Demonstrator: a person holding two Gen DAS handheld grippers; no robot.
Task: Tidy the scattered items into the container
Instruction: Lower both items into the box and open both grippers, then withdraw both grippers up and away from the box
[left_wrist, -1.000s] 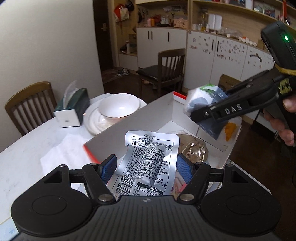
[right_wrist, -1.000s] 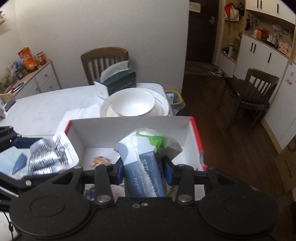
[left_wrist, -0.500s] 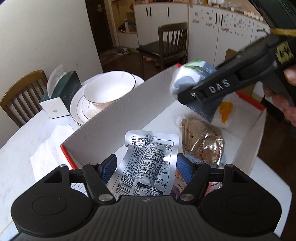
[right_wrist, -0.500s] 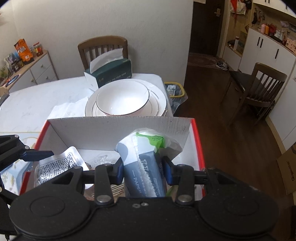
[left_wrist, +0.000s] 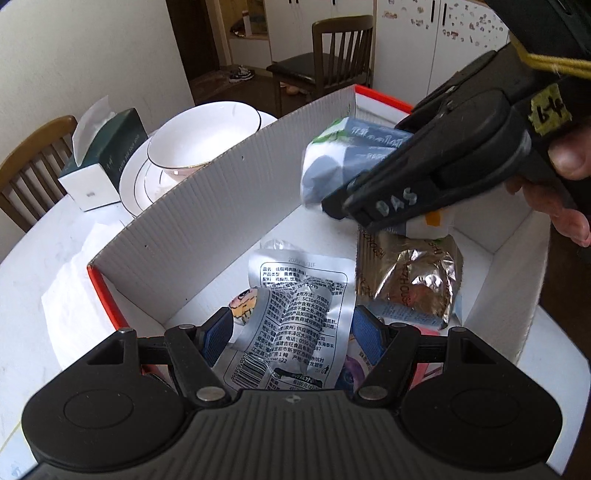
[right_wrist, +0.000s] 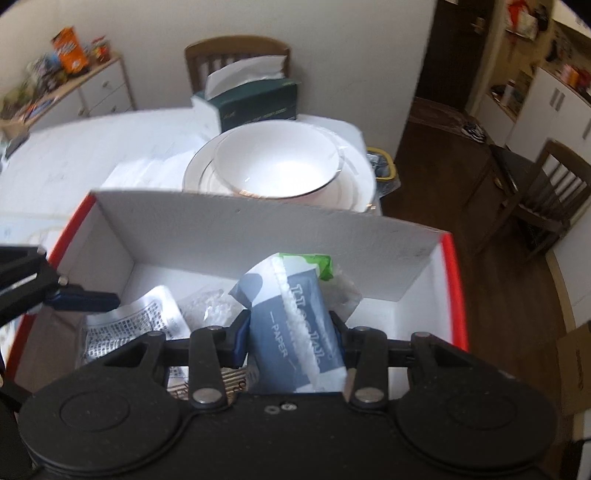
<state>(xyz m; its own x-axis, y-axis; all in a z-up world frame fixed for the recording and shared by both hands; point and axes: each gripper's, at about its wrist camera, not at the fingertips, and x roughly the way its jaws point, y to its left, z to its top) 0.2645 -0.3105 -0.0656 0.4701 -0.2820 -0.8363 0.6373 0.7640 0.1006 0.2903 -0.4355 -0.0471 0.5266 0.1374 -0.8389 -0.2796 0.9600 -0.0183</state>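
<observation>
My left gripper (left_wrist: 291, 338) is shut on a silver foil pouch (left_wrist: 306, 295) with black print, held low inside the white cardboard box (left_wrist: 221, 206) with red edges. To its right, my right gripper (left_wrist: 388, 199) comes in from above, shut on a blue-grey paper tissue pack (left_wrist: 332, 166). In the right wrist view that pack (right_wrist: 295, 332) sits upright between the blue pads of the right gripper (right_wrist: 291, 332), over the box (right_wrist: 258, 236). One left fingertip (right_wrist: 85, 299) and the pouch (right_wrist: 136, 325) show at the left.
A gold-brown foil packet (left_wrist: 410, 280) and other wrappers lie on the box floor. Behind the box stand a white bowl on plates (left_wrist: 199, 144), a green tissue box (left_wrist: 103, 162) and a paper napkin (left_wrist: 70, 291). Wooden chairs ring the table.
Both grippers have sunk from above the box rim down into the box, each keeping its item. The views have tilted further downward.
</observation>
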